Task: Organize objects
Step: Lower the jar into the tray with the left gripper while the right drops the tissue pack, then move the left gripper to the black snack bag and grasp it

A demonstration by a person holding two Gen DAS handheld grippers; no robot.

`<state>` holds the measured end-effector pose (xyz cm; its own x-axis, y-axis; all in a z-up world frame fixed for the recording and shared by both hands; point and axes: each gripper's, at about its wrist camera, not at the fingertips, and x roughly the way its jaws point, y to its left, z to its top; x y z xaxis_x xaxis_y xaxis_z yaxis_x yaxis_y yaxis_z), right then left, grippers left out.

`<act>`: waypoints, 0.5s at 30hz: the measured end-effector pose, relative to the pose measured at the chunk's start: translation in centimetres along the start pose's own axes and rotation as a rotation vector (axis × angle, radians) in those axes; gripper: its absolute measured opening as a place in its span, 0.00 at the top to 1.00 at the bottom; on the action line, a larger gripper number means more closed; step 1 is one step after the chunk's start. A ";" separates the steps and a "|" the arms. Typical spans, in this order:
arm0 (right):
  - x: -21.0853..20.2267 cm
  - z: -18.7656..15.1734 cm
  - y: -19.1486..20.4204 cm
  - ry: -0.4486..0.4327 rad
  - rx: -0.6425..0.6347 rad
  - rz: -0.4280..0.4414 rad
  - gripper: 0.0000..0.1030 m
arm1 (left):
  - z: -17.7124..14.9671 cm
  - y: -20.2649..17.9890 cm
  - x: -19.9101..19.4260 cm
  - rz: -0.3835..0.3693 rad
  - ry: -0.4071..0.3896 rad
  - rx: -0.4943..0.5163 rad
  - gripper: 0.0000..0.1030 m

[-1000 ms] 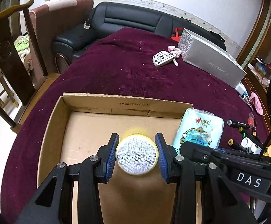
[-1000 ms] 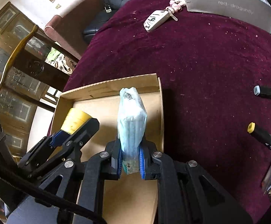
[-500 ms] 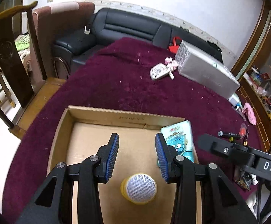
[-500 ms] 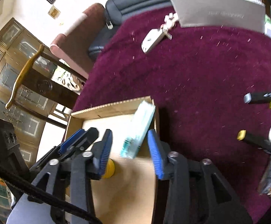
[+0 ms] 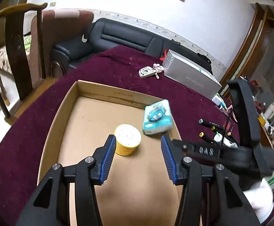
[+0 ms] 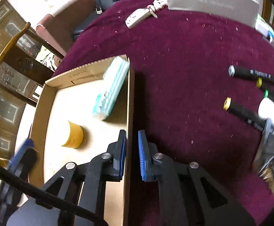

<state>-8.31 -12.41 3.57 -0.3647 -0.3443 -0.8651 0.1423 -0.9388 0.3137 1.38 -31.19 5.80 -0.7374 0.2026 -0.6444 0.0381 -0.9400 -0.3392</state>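
Note:
A shallow cardboard box [image 5: 67,109] lies on the maroon tablecloth. In it stand a yellow tub [image 5: 127,139] and a light blue tissue pack [image 5: 156,117] leaning at the right wall. My left gripper [image 5: 138,158] is open and empty above the box, just behind the tub. In the right wrist view the box [image 6: 129,98], tub [image 6: 73,134] and tissue pack [image 6: 111,88] show too. My right gripper [image 6: 132,154] is empty, its jaws a narrow gap apart, hovering over the box's right wall.
Several black markers [image 6: 250,73] and a white bottle [image 6: 272,113] lie right of the box. A key fob [image 5: 147,71] and a long grey box [image 5: 191,76] sit at the far side. A black sofa [image 5: 118,37] and a wooden chair [image 5: 16,43] stand beyond the table.
Both grippers opened and pulled back. The left let go of the yellow tub, the right let go of the tissue pack; both now rest in the box. The right jaws have narrowed again.

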 end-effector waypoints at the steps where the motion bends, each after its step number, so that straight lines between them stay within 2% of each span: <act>1: -0.3 -0.4 0.0 -0.006 -0.008 -0.015 0.95 | 0.1 0.0 -0.1 0.023 -0.005 0.014 0.58; 2: -0.7 -0.8 0.1 -0.008 -0.015 -0.026 0.96 | 0.1 -0.1 0.0 0.048 0.000 0.041 0.58; 5: -2.1 -2.8 0.3 -0.018 -0.041 -0.077 0.96 | -0.1 0.3 0.5 0.034 0.050 0.047 0.58; 7: -2.5 -3.6 -0.1 -0.018 -0.042 -0.087 0.94 | -0.3 0.4 0.4 0.042 0.050 0.055 0.58; 8: -2.8 -3.9 -0.5 -0.012 -0.034 -0.068 0.93 | -0.2 0.4 0.4 0.045 0.051 0.057 0.58; 10: -3.2 -4.0 -1.8 -0.002 0.014 0.026 0.89 | -0.1 0.1 0.2 0.054 0.056 0.062 0.58; 12: -4.5 -4.1 -3.7 -0.034 0.092 0.109 0.88 | 0.1 -1.0 -0.6 0.035 0.047 0.074 0.58; 14: -6.5 -4.5 -5.5 -0.102 0.130 0.133 0.82 | 0.5 -2.4 -1.0 -0.006 0.045 0.082 0.56; 15: -7.4 -4.8 -6.4 -0.132 0.143 0.129 0.75 | 0.7 -3.4 -0.8 -0.034 0.053 0.083 0.54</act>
<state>-2.16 -3.78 6.08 -0.4702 -0.4513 -0.7585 0.0669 -0.8751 0.4793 1.37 -28.41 7.98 -0.7002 0.2473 -0.6697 -0.0441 -0.9513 -0.3051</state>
